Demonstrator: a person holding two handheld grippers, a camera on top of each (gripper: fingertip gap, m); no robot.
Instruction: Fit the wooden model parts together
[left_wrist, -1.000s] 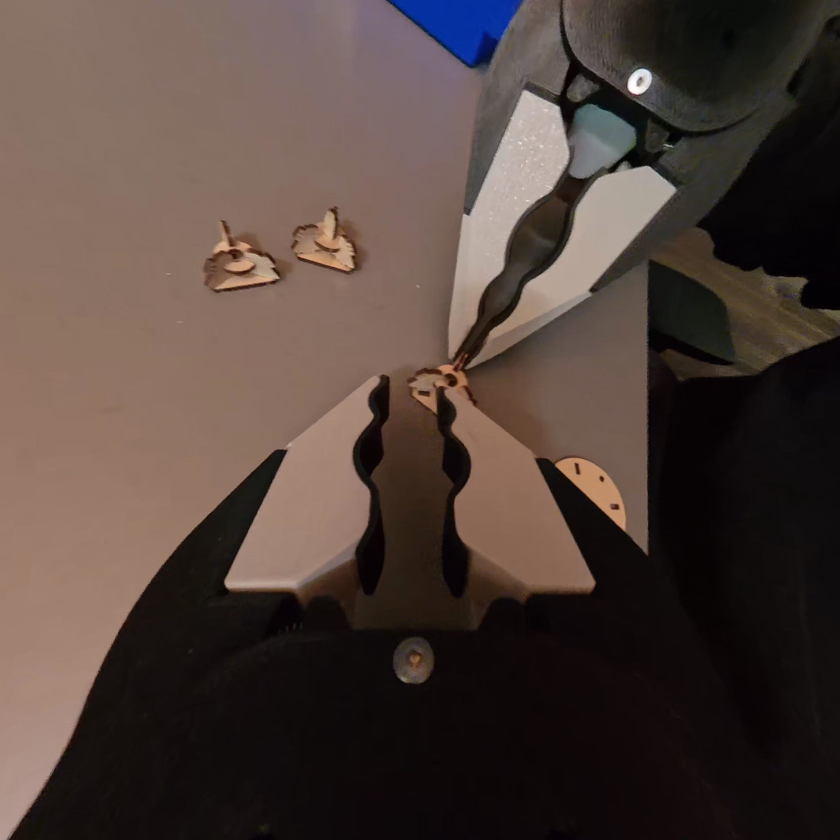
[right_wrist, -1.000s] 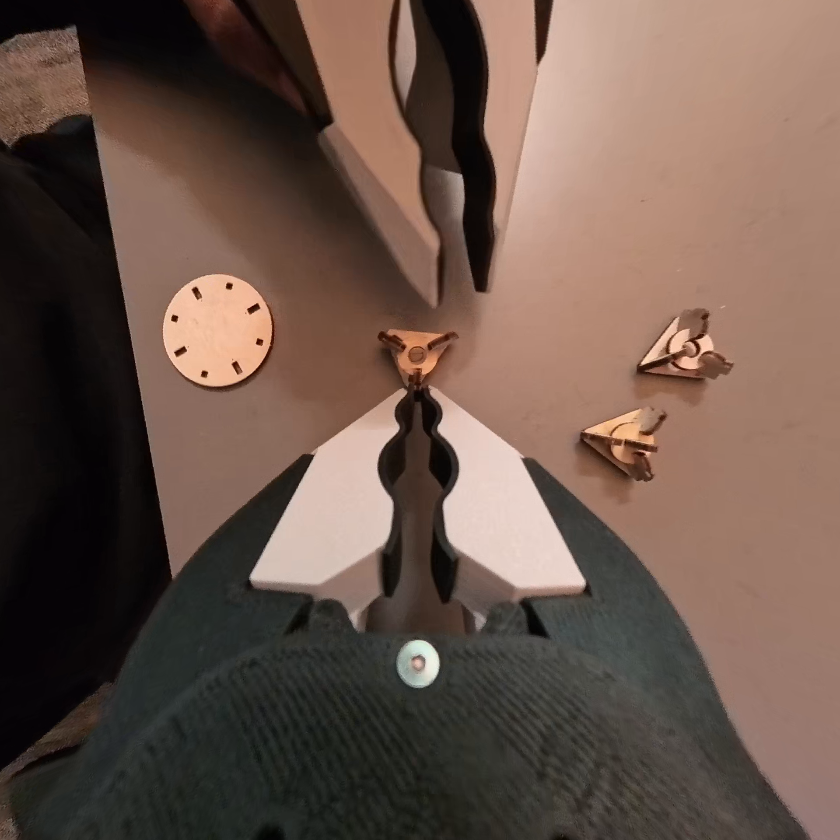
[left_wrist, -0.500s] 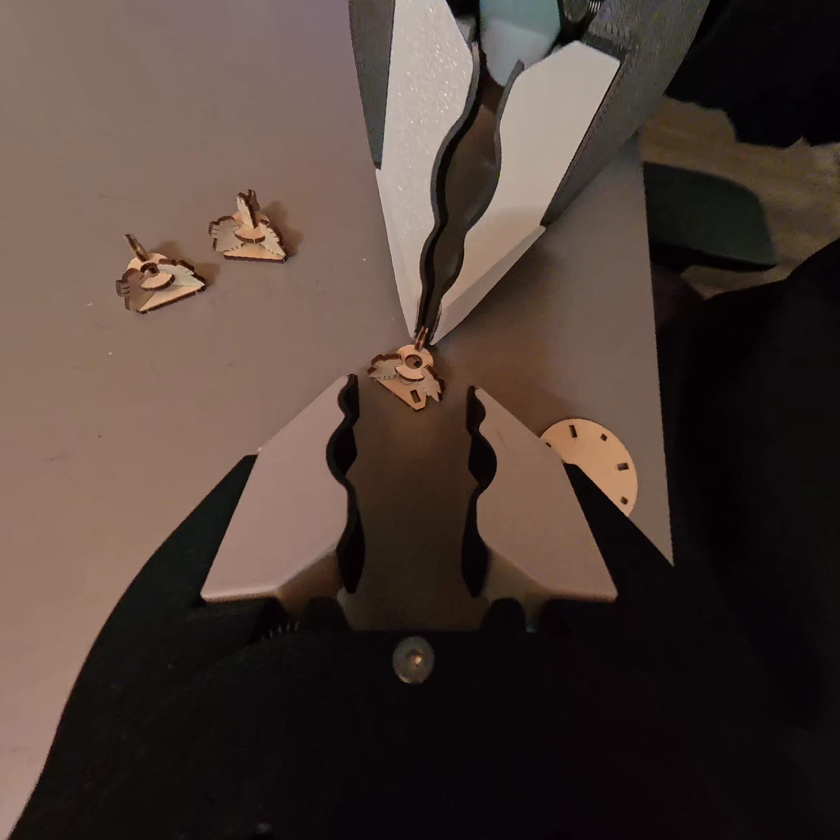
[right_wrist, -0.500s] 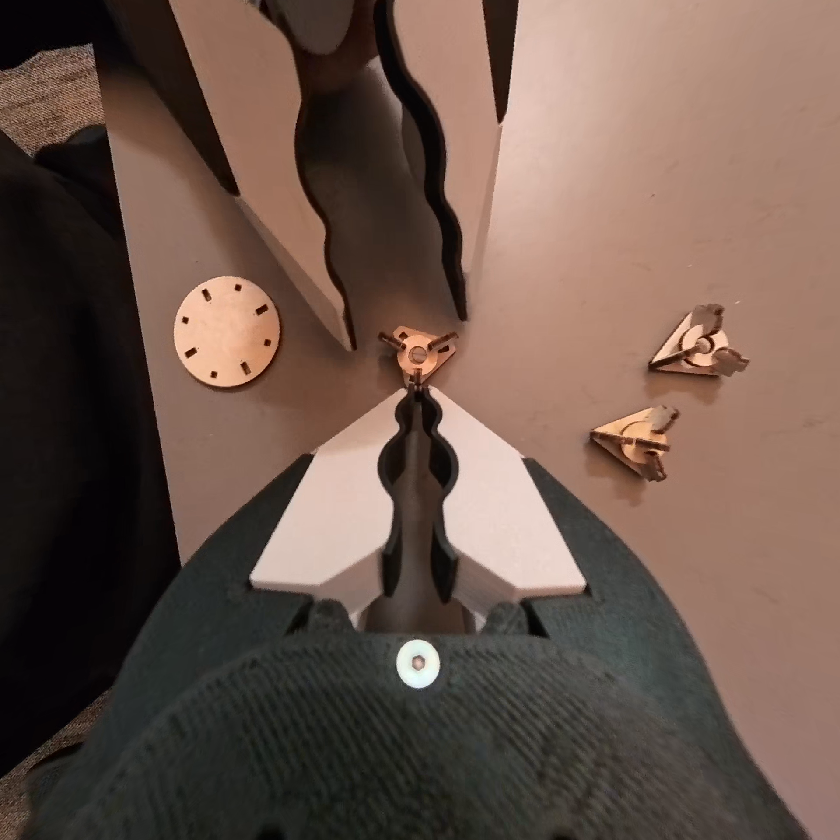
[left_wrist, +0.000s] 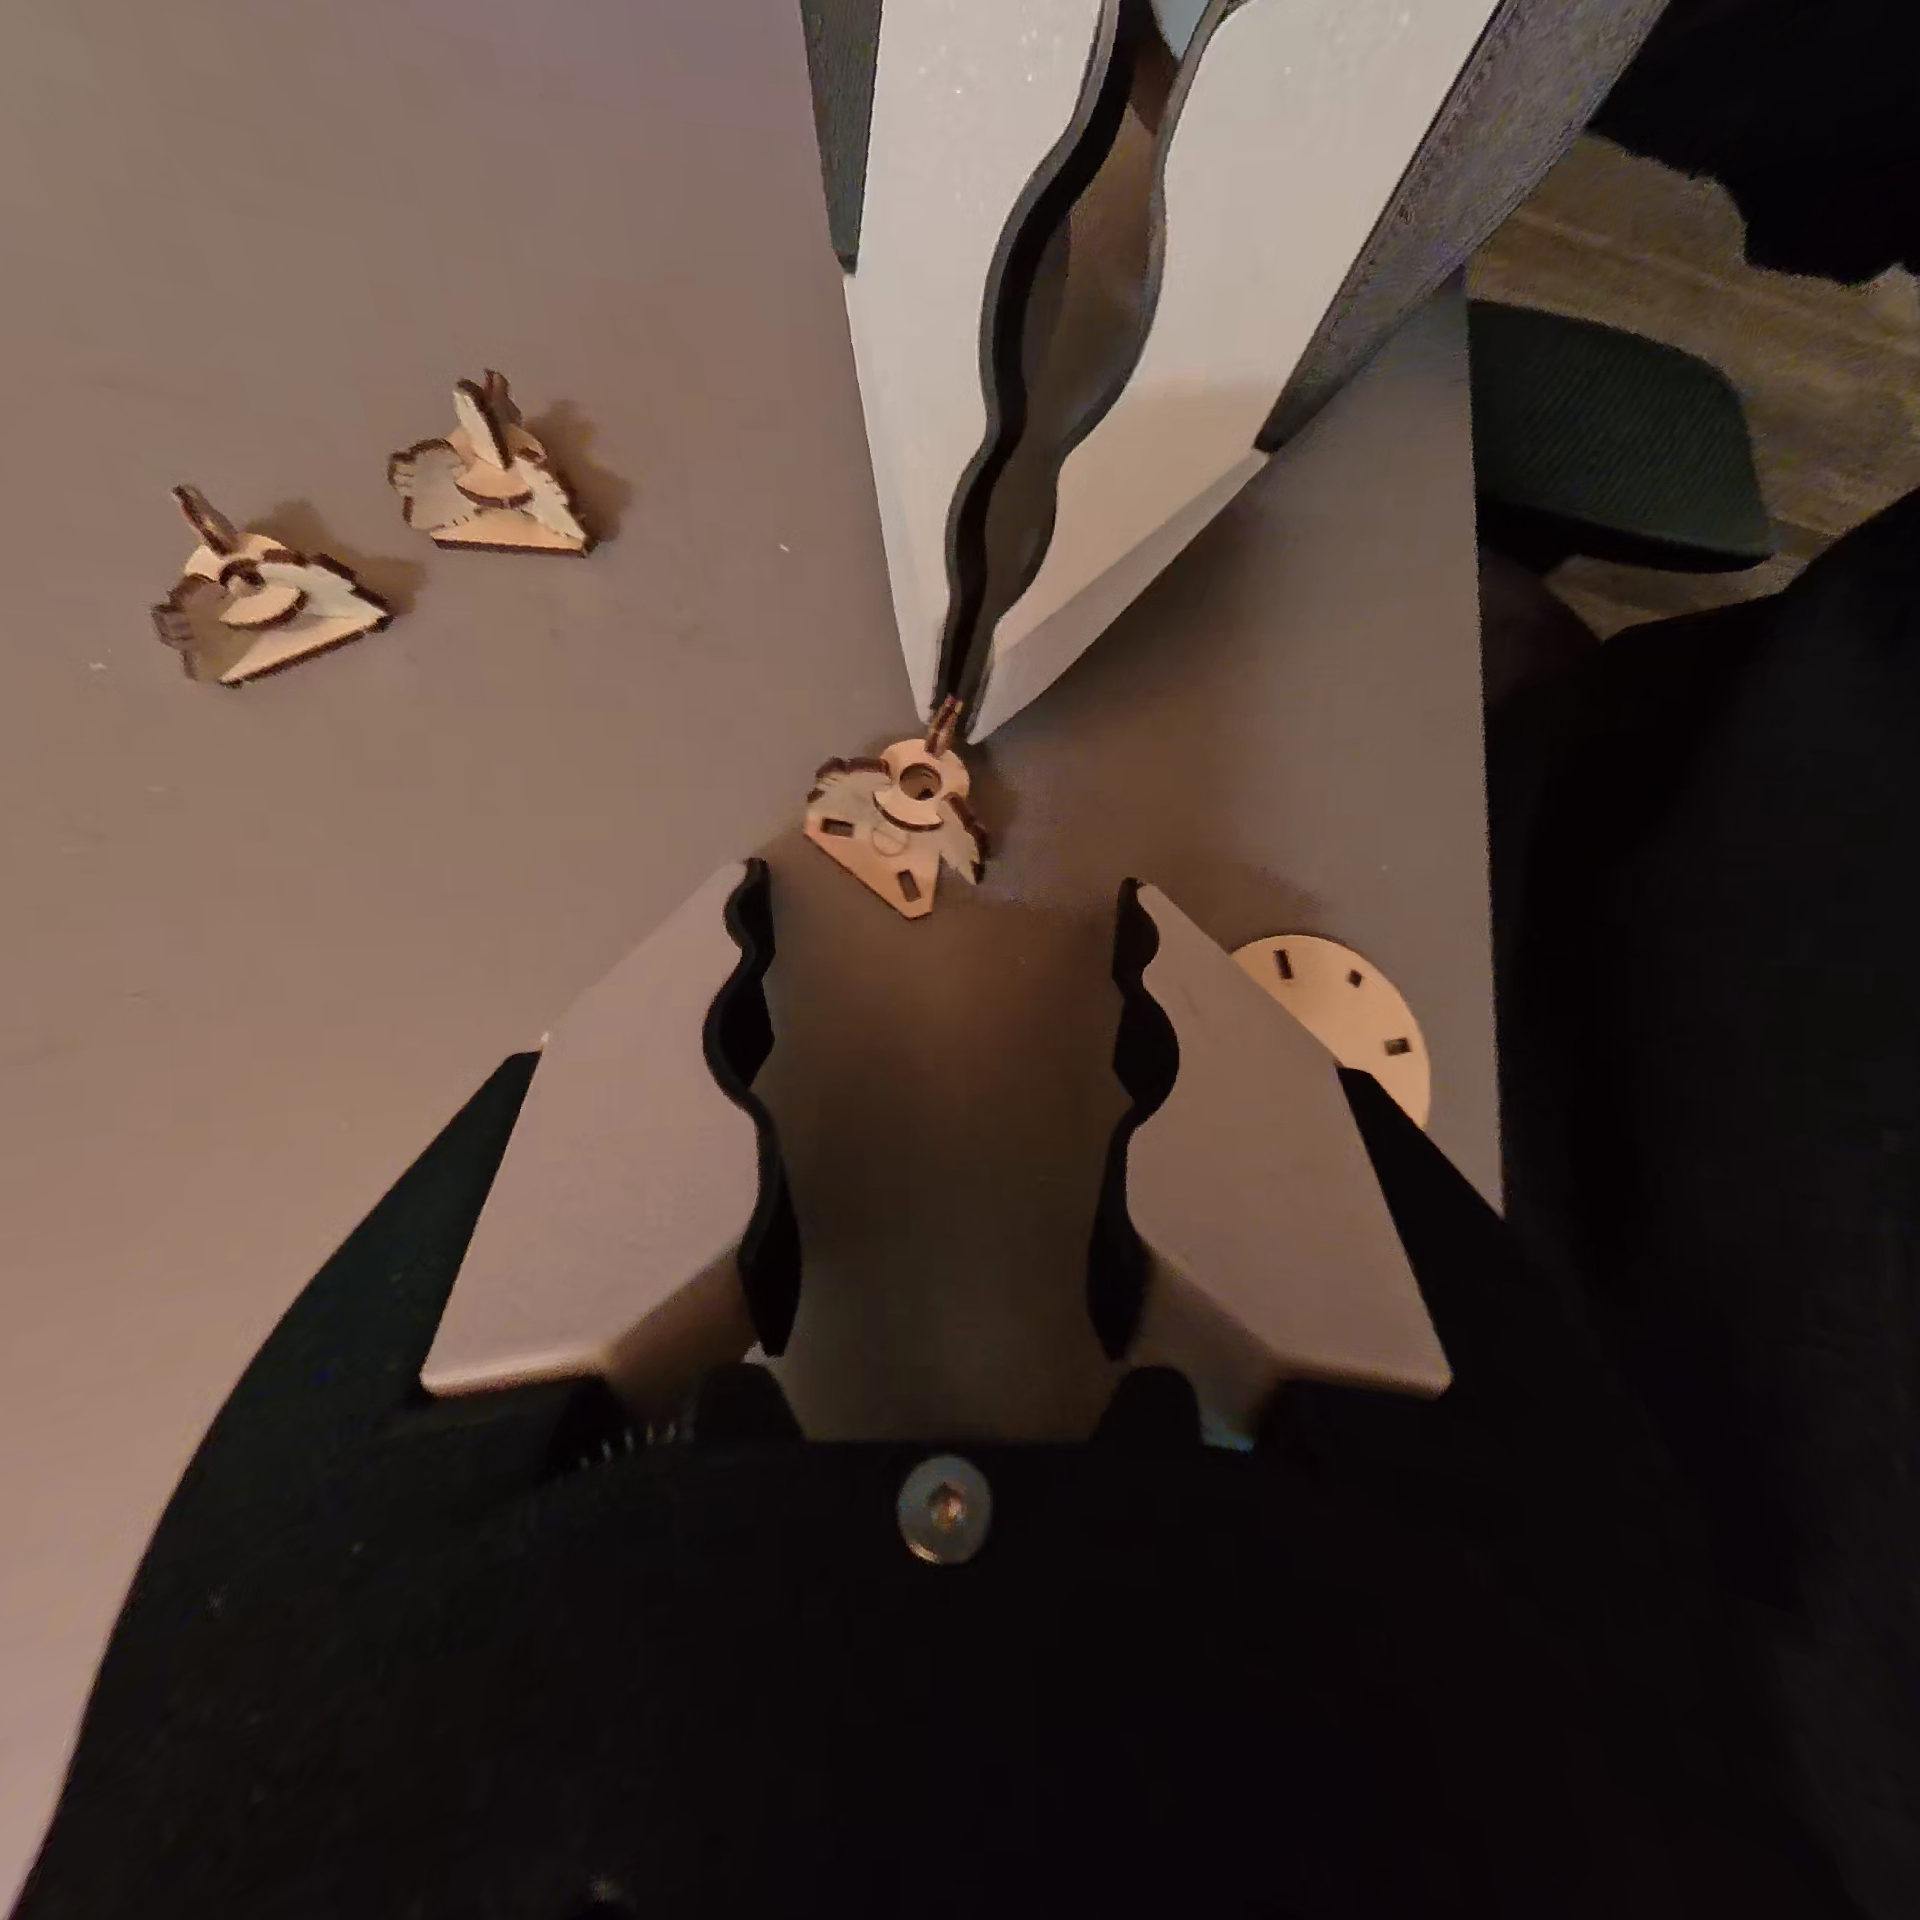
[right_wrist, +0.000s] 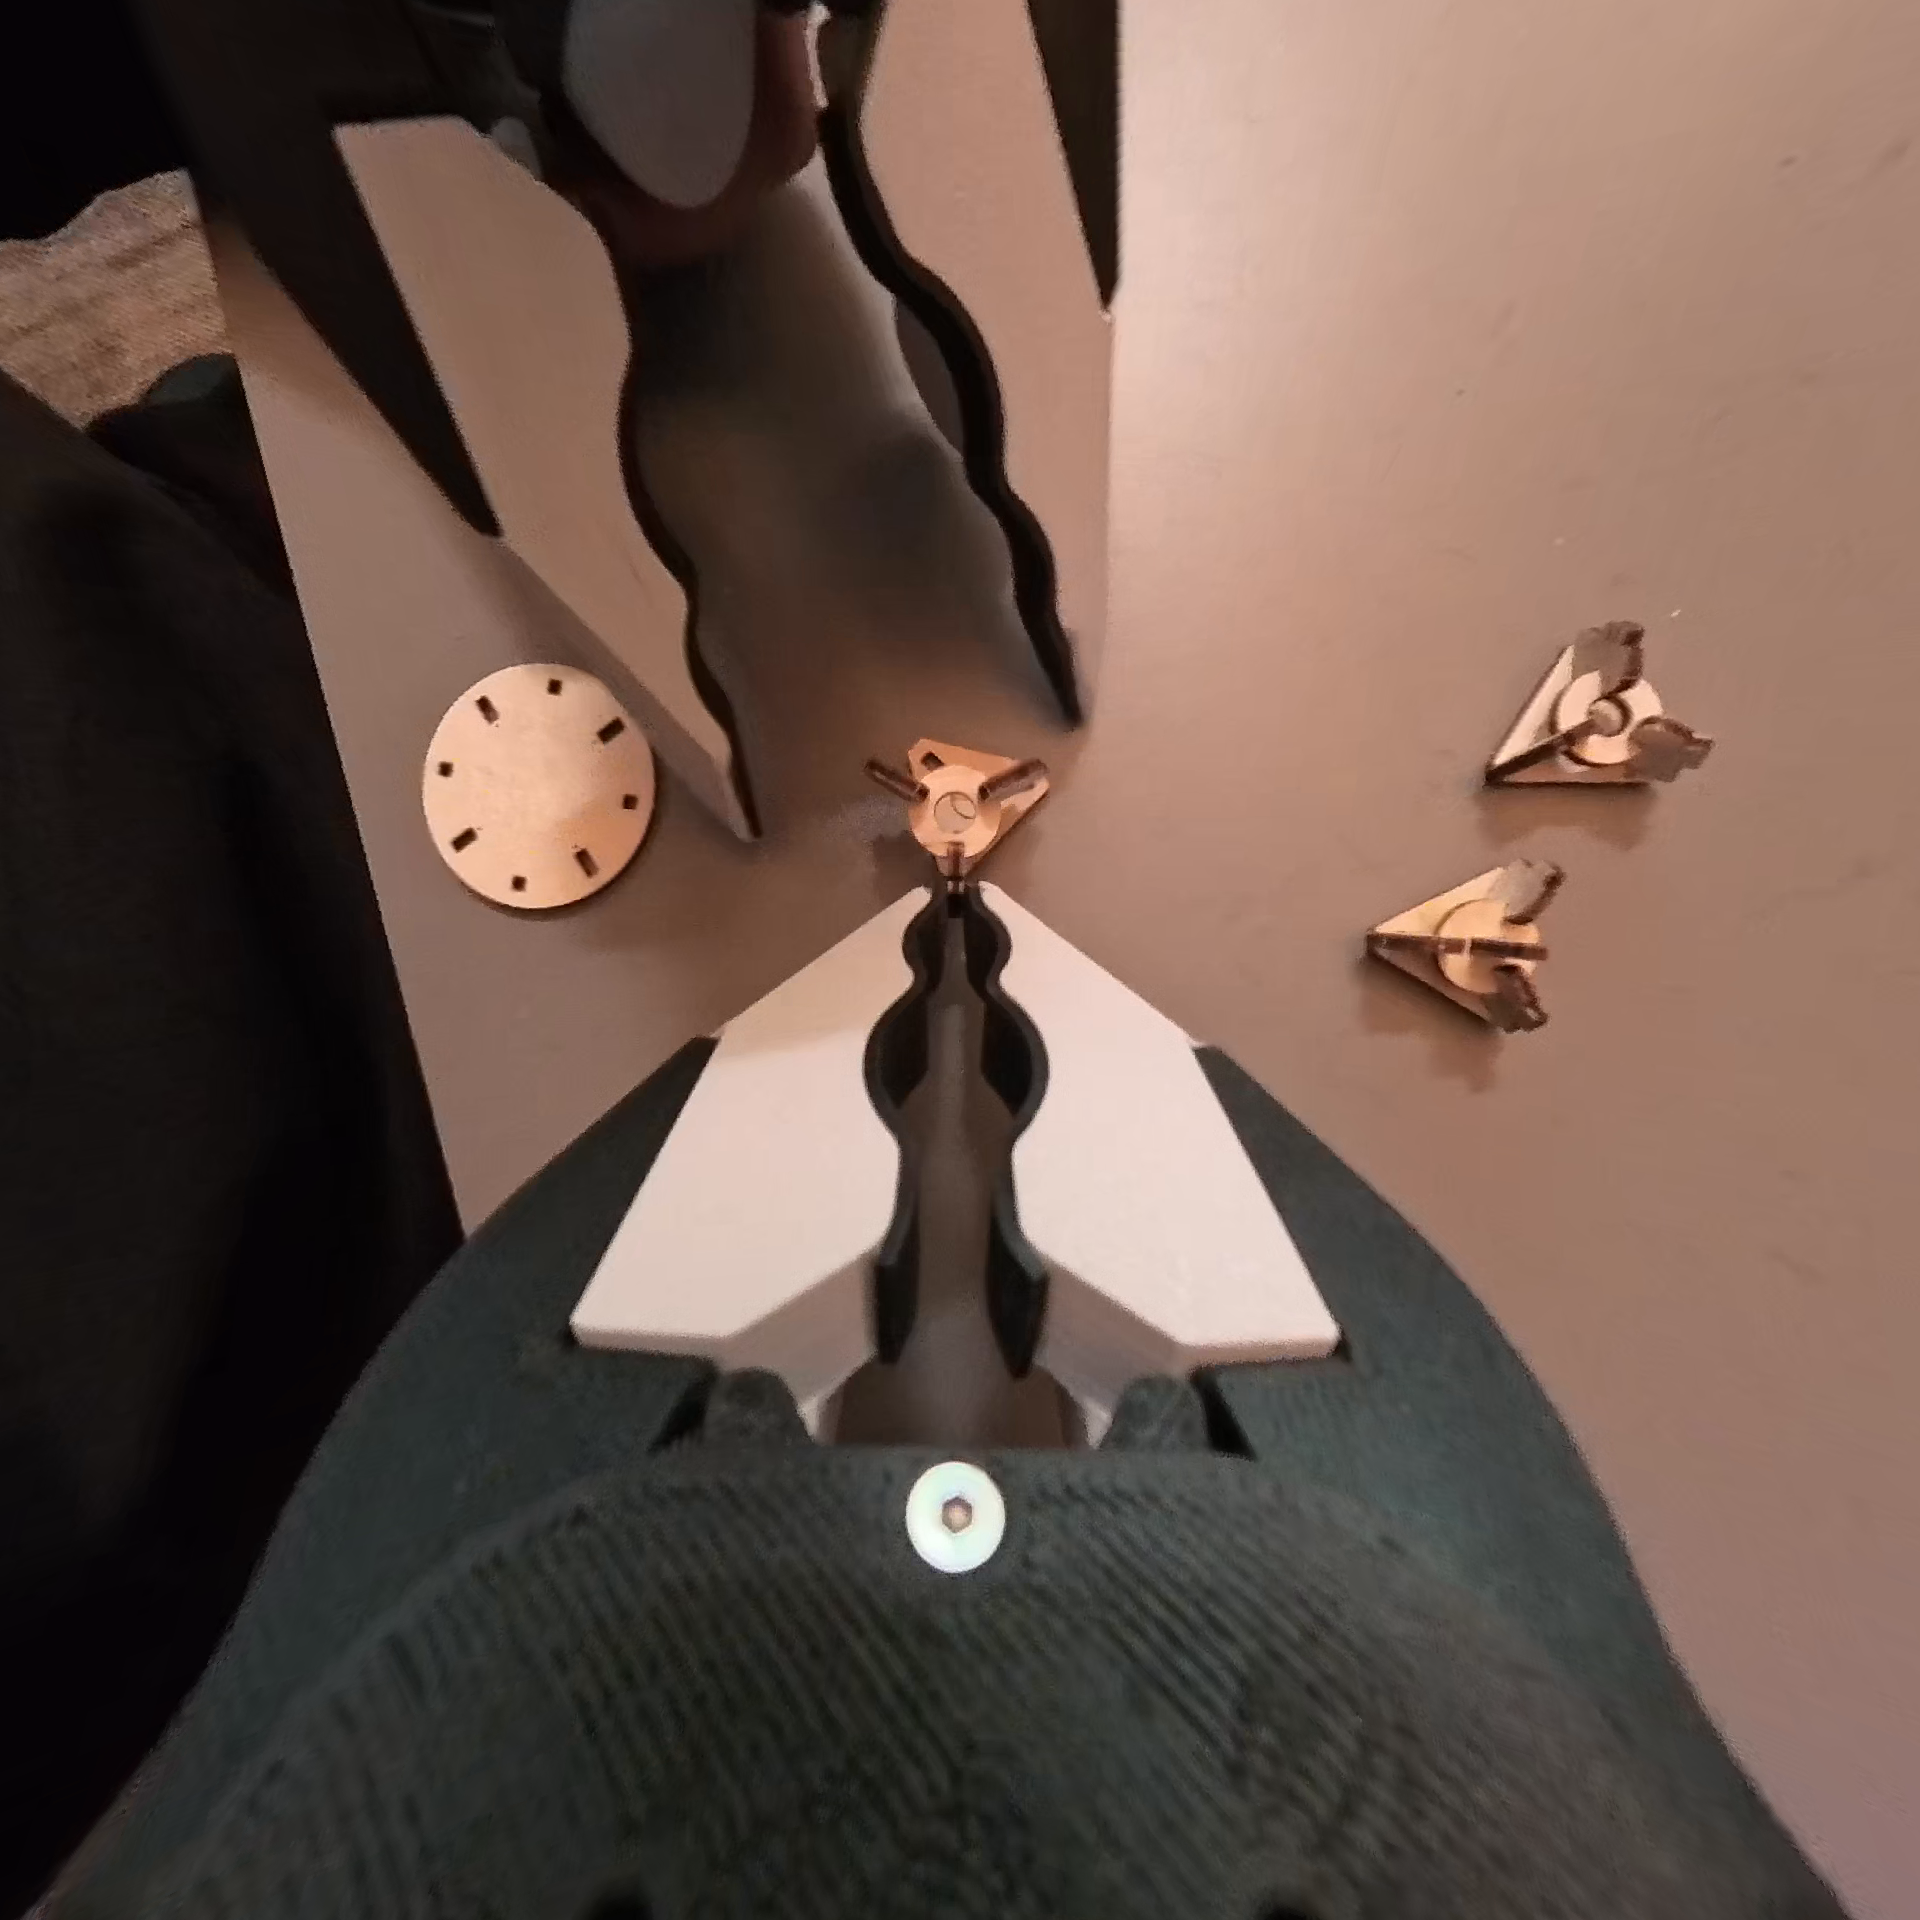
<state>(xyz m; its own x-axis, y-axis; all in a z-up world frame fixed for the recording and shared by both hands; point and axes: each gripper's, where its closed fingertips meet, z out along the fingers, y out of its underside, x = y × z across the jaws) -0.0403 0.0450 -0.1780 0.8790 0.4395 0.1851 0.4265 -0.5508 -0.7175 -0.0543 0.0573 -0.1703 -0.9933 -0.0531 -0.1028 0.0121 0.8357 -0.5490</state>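
Right gripper (right_wrist: 954, 889) is pinched shut on a thin tab of the small wooden triangular piece (left_wrist: 900, 821), which seems to sit on the grey counter (left_wrist: 312, 935), though contact is hard to judge. Left gripper (left_wrist: 940, 883) is wide open and empty, just short of that piece; wooden disc (right_wrist: 538, 790) alongside, two similar wooden pieces (left_wrist: 270, 597) well apart. Best keep the tab pinch steady and square, since the tab looks fragile.

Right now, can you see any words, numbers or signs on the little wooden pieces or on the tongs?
None. The wooden disc has only cut slots, no writing. The small wooden assembly, pinched by a tab in the right tongs, shows holes and slots only. The two other wooden assemblies and the open left tongs are bare too.
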